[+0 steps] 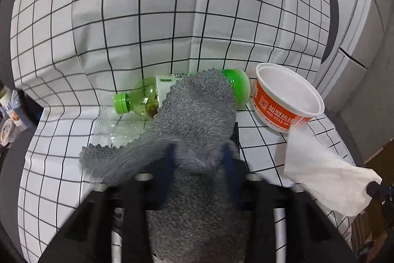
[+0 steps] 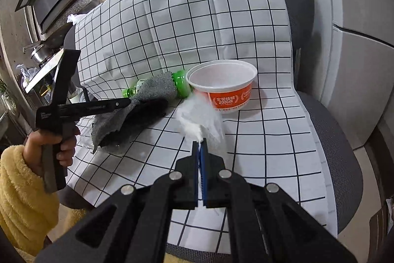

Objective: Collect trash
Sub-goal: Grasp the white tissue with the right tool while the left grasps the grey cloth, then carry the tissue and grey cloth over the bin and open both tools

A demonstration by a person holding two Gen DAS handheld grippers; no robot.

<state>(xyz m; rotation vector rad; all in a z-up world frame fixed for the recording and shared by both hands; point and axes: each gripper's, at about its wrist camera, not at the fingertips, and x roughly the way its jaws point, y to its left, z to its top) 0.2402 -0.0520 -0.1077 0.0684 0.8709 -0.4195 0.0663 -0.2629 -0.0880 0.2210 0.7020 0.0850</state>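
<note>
Left wrist view: the left gripper (image 1: 199, 152) is clenched on a grey fluffy cloth (image 1: 194, 110); the right gripper (image 2: 200, 147) pinches a white crumpled tissue (image 2: 197, 117). At the chair seat's back edge (checked cover) a green plastic bottle (image 1: 142, 97) and an orange-and-white paper bowl (image 1: 288, 100) remain uncollected.

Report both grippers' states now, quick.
Left gripper: closed on the fuzzy grey cloth.
Right gripper: shut on the crumpled white tissue.
</note>
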